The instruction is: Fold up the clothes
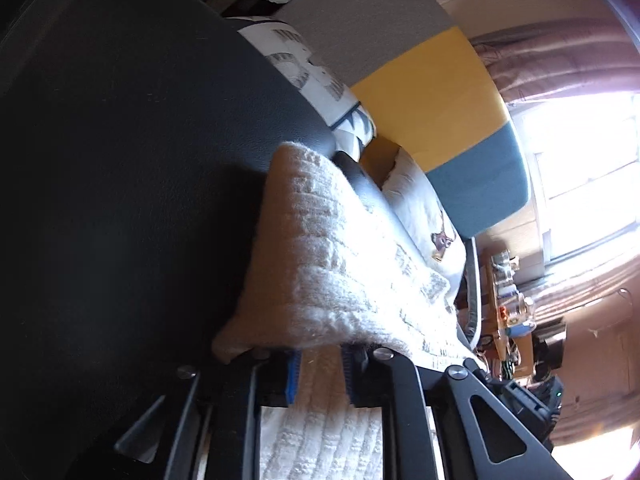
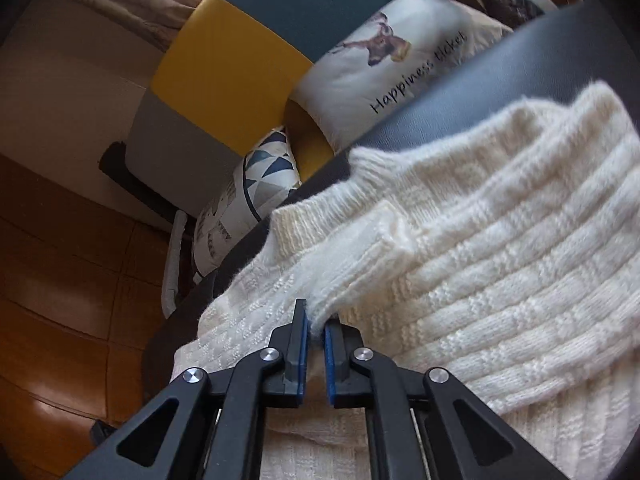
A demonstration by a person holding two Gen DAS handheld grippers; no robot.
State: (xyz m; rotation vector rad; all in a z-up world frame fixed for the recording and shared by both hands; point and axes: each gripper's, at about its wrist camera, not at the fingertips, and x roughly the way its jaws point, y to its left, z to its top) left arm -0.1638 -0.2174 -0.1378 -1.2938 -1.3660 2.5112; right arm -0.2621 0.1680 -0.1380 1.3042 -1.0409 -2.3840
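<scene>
Pinching cream sweater (image 2: 460, 248), both grippers, dark table (image 1: 120, 160)

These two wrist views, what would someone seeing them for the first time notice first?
The fluffy cream knit sweater dominates, spread over a dark padded surface in both views. Each gripper is pinching it: the right gripper is closed on a fold near the collar, the left gripper on an edge. Behind sit a grey, yellow and teal backrest and a "Happiness ticket" pillow.

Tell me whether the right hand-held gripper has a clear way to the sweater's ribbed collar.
Probably yes: the right hand-held gripper already pinches the sweater, and nothing lies between it and the collar.
</scene>
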